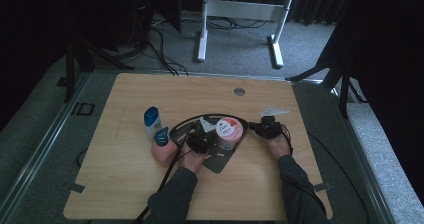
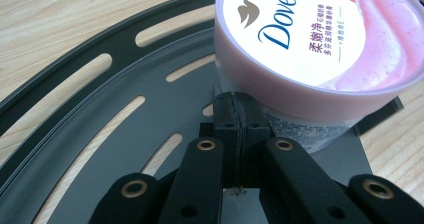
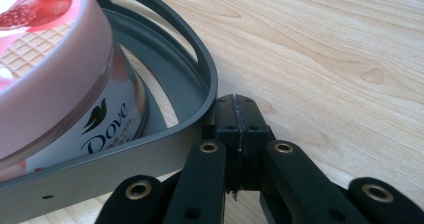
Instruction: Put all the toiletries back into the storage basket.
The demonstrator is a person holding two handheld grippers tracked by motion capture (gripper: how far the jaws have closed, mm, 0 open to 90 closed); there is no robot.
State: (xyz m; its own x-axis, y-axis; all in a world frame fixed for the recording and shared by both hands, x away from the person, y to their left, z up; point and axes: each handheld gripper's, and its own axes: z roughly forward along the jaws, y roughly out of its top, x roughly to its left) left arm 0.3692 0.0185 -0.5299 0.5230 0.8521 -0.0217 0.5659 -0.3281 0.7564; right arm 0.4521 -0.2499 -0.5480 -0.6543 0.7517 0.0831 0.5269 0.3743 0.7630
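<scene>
A pink Dove tub (image 1: pixel 229 132) with a white-and-pink lid stands on a dark grey slotted tray (image 1: pixel 216 160) at the middle of the table. My left gripper (image 1: pixel 201 135) is over the tray's left part. In the left gripper view it (image 2: pixel 239 109) is shut with nothing between its jaws, its tips against the Dove tub (image 2: pixel 320 59) just under the lid. My right gripper (image 1: pixel 260 129) is at the tray's right edge. In the right gripper view it (image 3: pixel 239 115) is shut and empty, its tips touching the outside of the tray's rim (image 3: pixel 200 84), with the tub (image 3: pixel 55 84) inside.
A blue-and-white bottle (image 1: pixel 152 121) stands left of the tray. Nearer me, a pink container with a blue cap (image 1: pixel 163 145) sits beside my left hand. A round grommet hole (image 1: pixel 239 91) is at the table's far edge. Bare wood (image 3: pixel 325 49) lies right of the tray.
</scene>
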